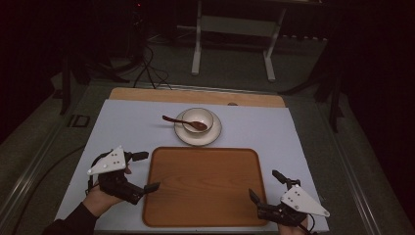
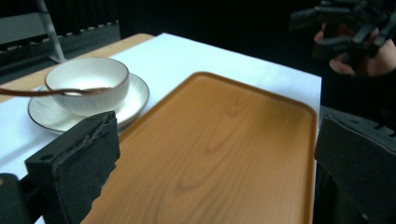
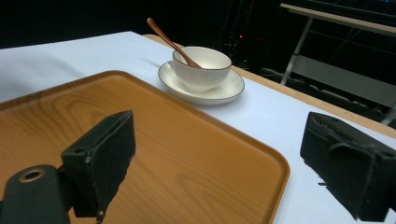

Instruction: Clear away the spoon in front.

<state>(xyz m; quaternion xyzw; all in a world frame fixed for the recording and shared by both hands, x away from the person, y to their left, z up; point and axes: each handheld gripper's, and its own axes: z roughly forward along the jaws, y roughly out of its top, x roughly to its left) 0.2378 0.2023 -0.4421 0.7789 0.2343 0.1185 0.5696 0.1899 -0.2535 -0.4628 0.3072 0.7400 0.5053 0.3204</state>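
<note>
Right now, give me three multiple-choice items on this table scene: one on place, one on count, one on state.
1. Where does the white ribbed bowl sit?
A. on the white saucer plate
B. on the rectangular wooden tray
C. straight on the white table cover

2. How many brown wooden spoons are there?
A. none
B. one
C. two

3. What state is the left tool in?
A. shut on the spoon
B. shut on the tray rim
C. open, holding nothing

Answers:
1. A, the plate rim rings the bowl, beyond the tray's far edge.
2. B, a single spoon rests in the bowl, handle out over the rim.
3. C, its jaws stand wide apart beside the tray; the right tool is open too.
</note>
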